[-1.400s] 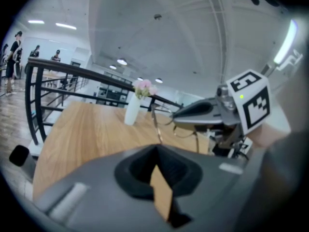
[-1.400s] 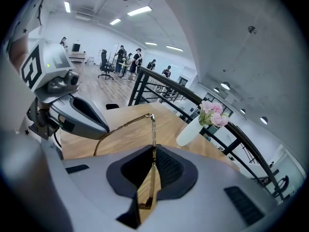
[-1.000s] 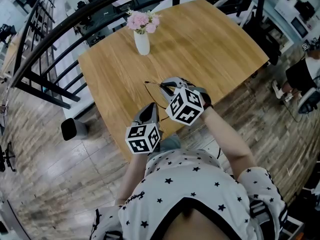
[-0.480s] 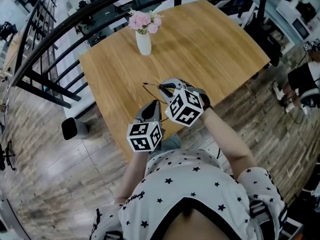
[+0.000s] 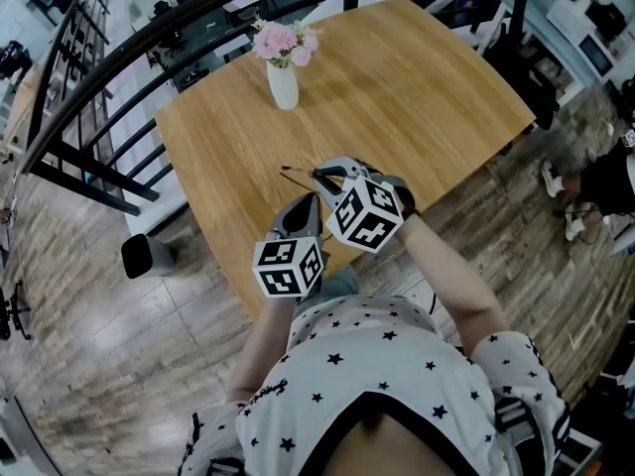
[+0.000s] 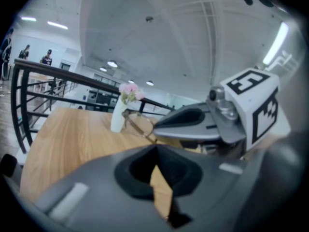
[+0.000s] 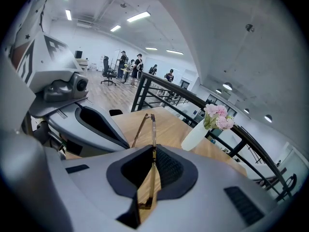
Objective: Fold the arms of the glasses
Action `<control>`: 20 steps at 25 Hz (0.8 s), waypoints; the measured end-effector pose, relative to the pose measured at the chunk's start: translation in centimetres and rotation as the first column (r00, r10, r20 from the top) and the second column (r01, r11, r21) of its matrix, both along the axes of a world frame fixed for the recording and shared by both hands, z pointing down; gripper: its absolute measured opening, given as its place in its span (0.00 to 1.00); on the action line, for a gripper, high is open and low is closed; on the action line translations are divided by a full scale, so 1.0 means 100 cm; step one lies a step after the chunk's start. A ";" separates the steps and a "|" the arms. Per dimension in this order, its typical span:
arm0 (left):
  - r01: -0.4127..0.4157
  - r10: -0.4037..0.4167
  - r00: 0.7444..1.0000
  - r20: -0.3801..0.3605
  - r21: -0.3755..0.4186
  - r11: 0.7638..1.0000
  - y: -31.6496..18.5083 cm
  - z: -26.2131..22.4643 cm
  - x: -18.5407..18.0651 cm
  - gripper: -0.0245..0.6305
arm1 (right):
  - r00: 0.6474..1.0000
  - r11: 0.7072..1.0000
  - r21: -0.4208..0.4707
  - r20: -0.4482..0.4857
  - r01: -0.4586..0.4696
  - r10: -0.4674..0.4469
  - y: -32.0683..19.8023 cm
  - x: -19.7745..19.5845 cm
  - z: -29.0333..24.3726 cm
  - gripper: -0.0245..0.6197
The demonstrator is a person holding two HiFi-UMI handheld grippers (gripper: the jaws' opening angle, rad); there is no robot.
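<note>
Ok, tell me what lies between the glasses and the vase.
Nothing: in the head view only bare wooden table separates the glasses from the vase.

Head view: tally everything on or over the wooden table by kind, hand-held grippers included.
Glasses: 1
Vase of pink flowers: 1
Hand-held grippers: 2 (left hand-held gripper, right hand-held gripper)
Total: 4

- I see the glasses (image 7: pixel 150 144) between my right gripper's (image 5: pixel 323 175) jaws, over the table (image 5: pixel 417 77).
- My left gripper (image 5: pixel 306 206) sits just left, nearer me.
- The vase (image 5: pixel 283 84) stands behind them.
</note>
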State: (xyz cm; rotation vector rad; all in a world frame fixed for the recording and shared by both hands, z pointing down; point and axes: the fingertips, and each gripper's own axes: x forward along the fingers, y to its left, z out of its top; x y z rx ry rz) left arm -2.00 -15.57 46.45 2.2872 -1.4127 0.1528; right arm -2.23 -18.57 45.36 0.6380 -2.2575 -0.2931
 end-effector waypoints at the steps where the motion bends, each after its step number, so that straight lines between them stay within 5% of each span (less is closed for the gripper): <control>1: -0.002 0.002 1.000 0.002 0.002 1.000 -0.001 0.000 0.001 0.05 | 1.000 1.000 0.000 0.001 0.001 -0.001 0.000 0.000 0.000 0.07; 20: 0.001 -0.001 1.000 -0.002 0.014 1.000 -0.004 -0.003 0.001 0.05 | 1.000 1.000 0.000 0.006 0.008 -0.008 0.002 -0.002 0.001 0.07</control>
